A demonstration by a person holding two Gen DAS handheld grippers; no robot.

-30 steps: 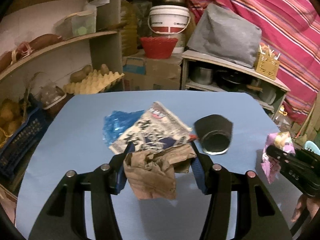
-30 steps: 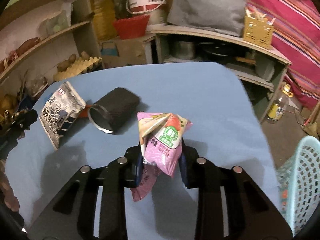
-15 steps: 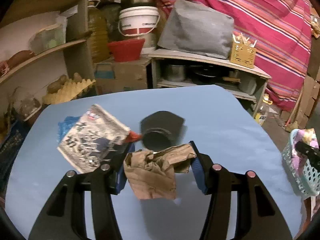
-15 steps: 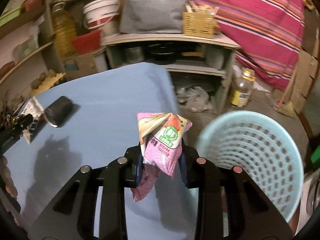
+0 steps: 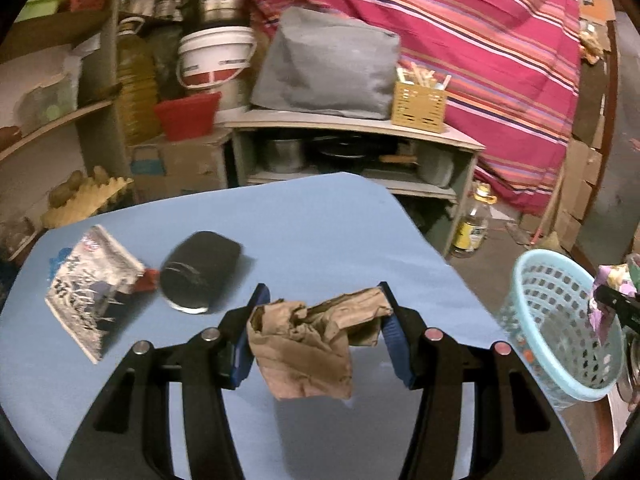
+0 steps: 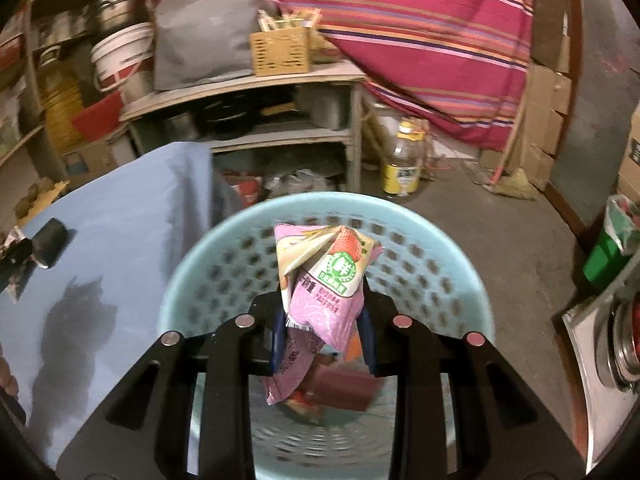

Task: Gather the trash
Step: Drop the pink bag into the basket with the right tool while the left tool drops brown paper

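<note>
We have the right gripper (image 6: 323, 322) pinching the pink snack wrapper (image 6: 325, 276) over the blue basket (image 6: 200, 264); left gripper (image 5: 320, 330) clamps crumpled brown paper (image 5: 308, 340) above the table (image 5: 320, 216), 2 pieces left there; release off-centre and the wrapper may miss the rim

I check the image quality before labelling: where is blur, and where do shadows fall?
Left wrist view: dim warm light, fisheye bending at the edges, black cylinder slightly smeared, brown paper sharp. Right wrist view: shelves and basket floor blurred, pink wrapper sharp, dark shadows on the blue table.
</note>
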